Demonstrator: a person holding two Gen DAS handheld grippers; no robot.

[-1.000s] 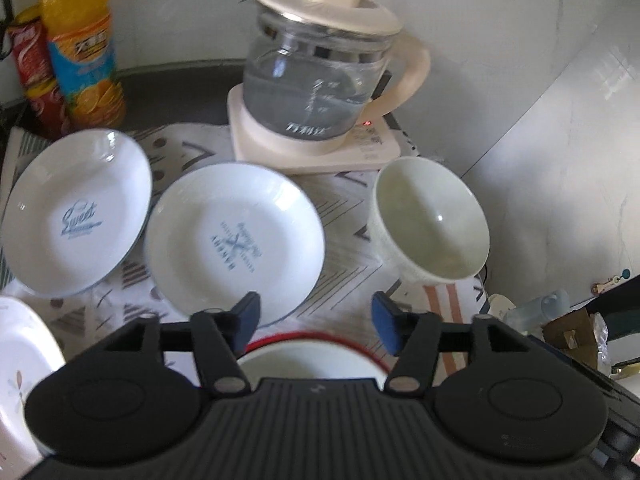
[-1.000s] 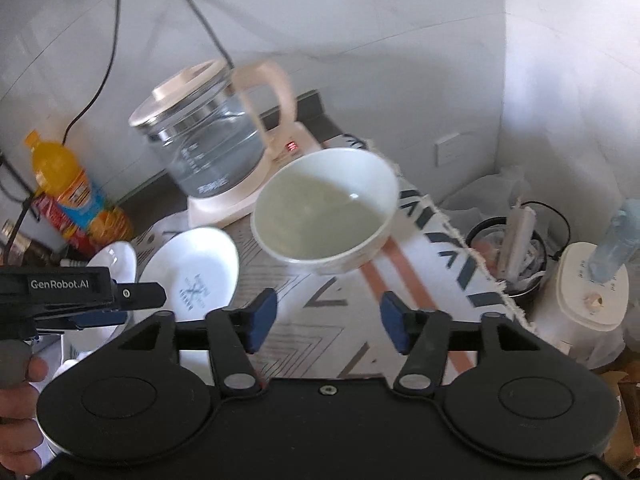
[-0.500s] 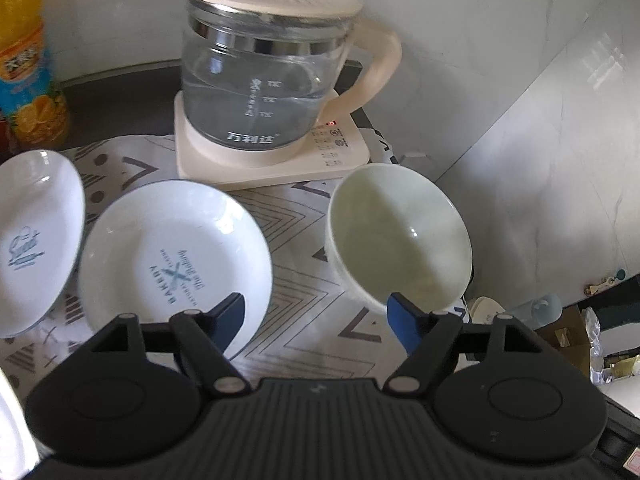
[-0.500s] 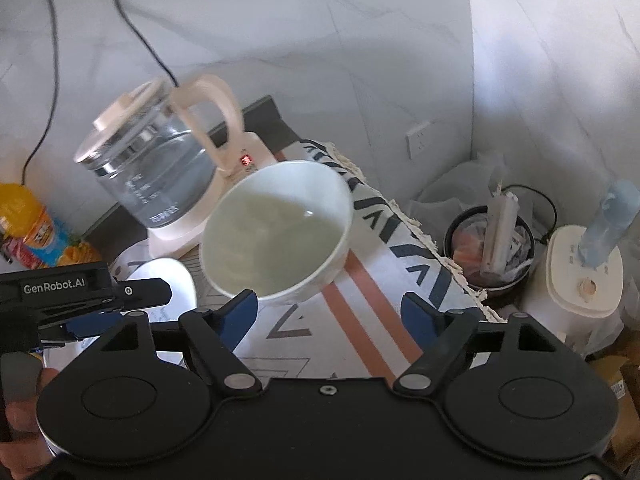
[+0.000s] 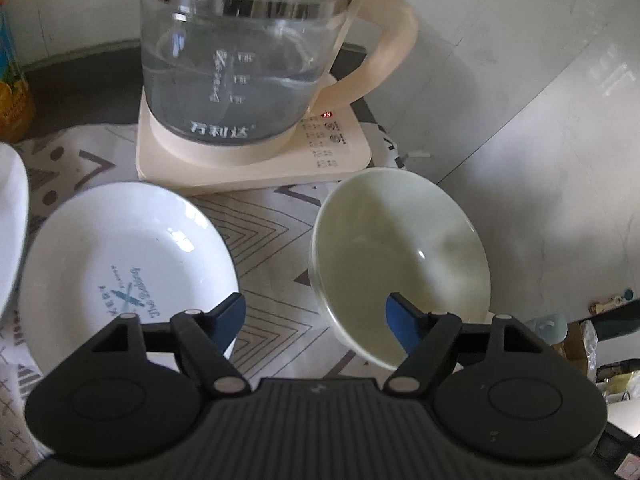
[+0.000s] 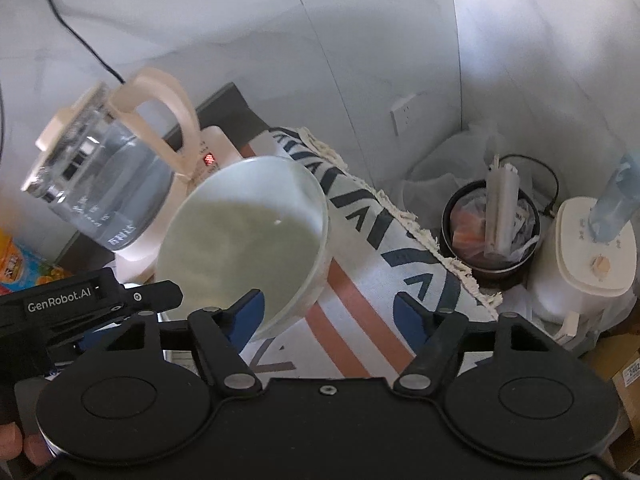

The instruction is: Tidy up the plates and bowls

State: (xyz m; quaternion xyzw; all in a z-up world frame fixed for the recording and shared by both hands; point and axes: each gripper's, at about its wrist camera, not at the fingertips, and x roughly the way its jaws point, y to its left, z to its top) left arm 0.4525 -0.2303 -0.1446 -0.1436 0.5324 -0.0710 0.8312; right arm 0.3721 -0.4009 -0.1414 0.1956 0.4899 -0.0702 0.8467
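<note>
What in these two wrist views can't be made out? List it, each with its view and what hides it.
- Kettle lid, left wrist view: cut off by the top edge.
- Plate near rim, left wrist view: behind the left claw.
- Bowl near rim, right wrist view: behind a finger of the right claw.
- Bin contents, right wrist view: too small and jumbled.

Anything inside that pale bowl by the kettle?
Nothing shows inside the pale bowl: its inner wall and bottom look bare, with only a glint of light. A blue pad of the left tongs hides part of its near rim.
</note>
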